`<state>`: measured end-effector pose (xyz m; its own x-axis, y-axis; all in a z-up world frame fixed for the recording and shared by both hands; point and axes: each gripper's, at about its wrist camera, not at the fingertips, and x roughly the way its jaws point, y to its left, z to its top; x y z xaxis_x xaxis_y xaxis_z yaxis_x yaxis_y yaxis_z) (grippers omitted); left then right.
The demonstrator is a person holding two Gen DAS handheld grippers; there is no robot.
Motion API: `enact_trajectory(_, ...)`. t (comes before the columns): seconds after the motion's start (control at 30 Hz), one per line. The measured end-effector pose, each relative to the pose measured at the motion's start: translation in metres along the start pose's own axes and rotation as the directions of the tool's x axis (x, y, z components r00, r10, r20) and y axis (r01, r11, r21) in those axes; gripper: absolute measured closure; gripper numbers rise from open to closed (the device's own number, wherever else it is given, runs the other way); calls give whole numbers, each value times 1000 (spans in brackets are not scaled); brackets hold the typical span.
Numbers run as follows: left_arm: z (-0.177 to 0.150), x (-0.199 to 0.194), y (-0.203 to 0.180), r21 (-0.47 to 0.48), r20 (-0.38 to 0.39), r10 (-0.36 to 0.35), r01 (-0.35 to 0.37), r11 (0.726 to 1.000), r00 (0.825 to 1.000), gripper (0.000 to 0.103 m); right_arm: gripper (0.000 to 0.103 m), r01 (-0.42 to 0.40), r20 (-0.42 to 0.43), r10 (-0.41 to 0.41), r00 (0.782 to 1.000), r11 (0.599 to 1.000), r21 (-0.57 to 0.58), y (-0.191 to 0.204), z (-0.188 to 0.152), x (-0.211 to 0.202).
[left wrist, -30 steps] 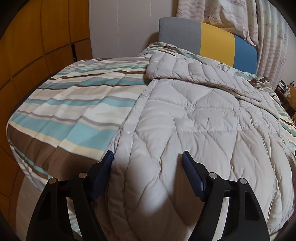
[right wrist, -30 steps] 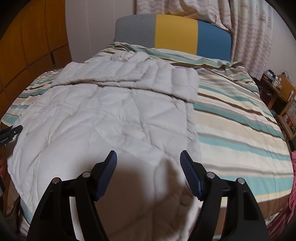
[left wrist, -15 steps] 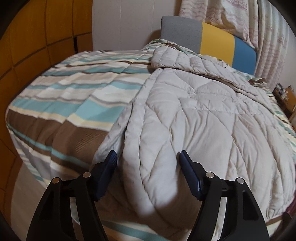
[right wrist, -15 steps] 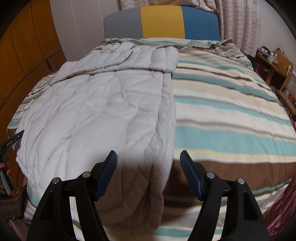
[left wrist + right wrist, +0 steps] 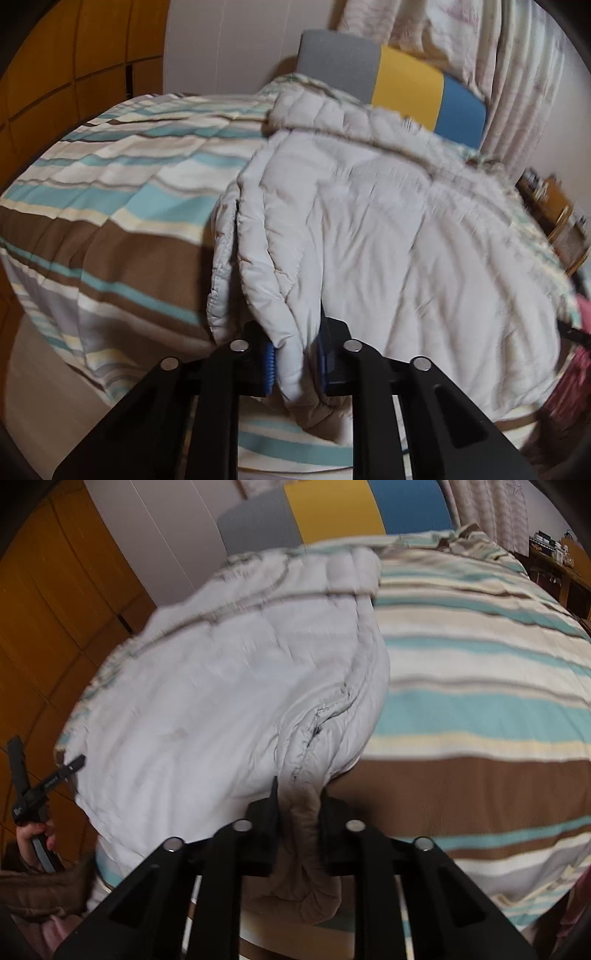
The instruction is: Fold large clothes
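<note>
A pale grey quilted coat (image 5: 388, 221) (image 5: 221, 686) lies spread on the bed, its near hem hanging over the front edge. My left gripper (image 5: 295, 354) sits at the hem's left corner. Its jaws are closing, and the blue pads (image 5: 269, 369) press a thick fold of the coat between them. At the hem's right corner my right gripper (image 5: 297, 823) has its jaws closing tight on a bunched roll of the same coat. In the right wrist view the left gripper (image 5: 44, 779) shows at the far left, held by a hand (image 5: 33, 830).
A striped duvet (image 5: 110, 192) (image 5: 480, 672) in teal, cream and brown covers the bed. A grey, yellow and blue headboard (image 5: 402, 85) stands at the far end. Orange wooden panels (image 5: 74, 55) line the left, curtains (image 5: 498, 74) and wooden furniture (image 5: 554, 565) the right.
Both grippers went from wide open around the coat's hem to closed on it. The fabric has bunched up between the jaws, and both views now sit closer to the bed's front edge.
</note>
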<state>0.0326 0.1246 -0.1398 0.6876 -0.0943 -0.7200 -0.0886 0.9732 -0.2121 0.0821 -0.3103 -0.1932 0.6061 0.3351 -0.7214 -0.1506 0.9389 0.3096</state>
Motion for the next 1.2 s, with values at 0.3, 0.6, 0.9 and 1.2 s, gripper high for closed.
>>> enact_trajectory(0.3, 74, -25, -11, -11, 140, -99, 102, 995, 985, 89, 91, -70, 162, 69, 984, 998, 0, 10, 60, -20)
enact_trajectory(0.6, 159, 22, -13, -13, 160, -101, 104, 994, 982, 89, 91, -121, 223, 88, 971, 983, 140, -10, 131, 10)
enact_trajectory(0.9, 206, 96, -19, 8, 73, -79, 78, 997, 994, 89, 91, -137, 177, 94, 980, 958, 253, -35, 177, 68)
enact_trajectory(1.2, 228, 132, -6, -68, 63, -103, 107, 992, 993, 64, 82, -192, 190, 131, 973, 916, 353, -65, 190, 108)
